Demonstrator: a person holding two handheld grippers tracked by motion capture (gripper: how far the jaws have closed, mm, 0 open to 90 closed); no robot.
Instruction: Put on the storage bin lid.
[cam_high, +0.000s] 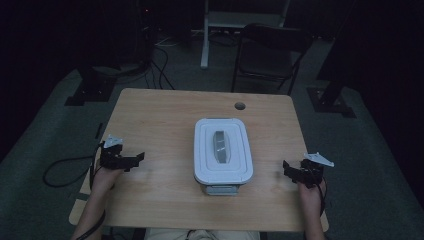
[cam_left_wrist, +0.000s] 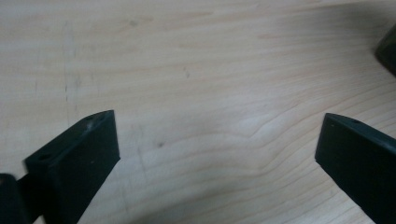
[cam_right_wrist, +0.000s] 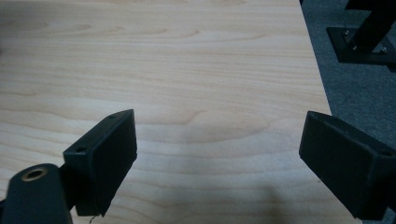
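A white lidded plastic box (cam_high: 223, 150) with a grey handle (cam_high: 220, 147) on its lid sits in the middle of the wooden table (cam_high: 160, 115). A grey latch (cam_high: 220, 189) shows at its near end. My left gripper (cam_high: 136, 159) rests on the table well to the left of the box, open, jaws empty. My right gripper (cam_high: 289, 169) rests near the table's right edge, to the right of the box, also open and empty. In the left gripper view its jaws (cam_left_wrist: 217, 144) frame bare wood. In the right gripper view the jaws (cam_right_wrist: 219, 149) frame wood and the table's edge.
A round cable hole (cam_high: 240, 106) lies at the table's far side. A dark chair (cam_high: 270, 50) and a white desk leg (cam_high: 204, 35) stand beyond the table. Black stand feet (cam_high: 90, 92) (cam_high: 332, 102) flank it on grey carpet. Cables (cam_high: 62, 172) trail on the floor at left.
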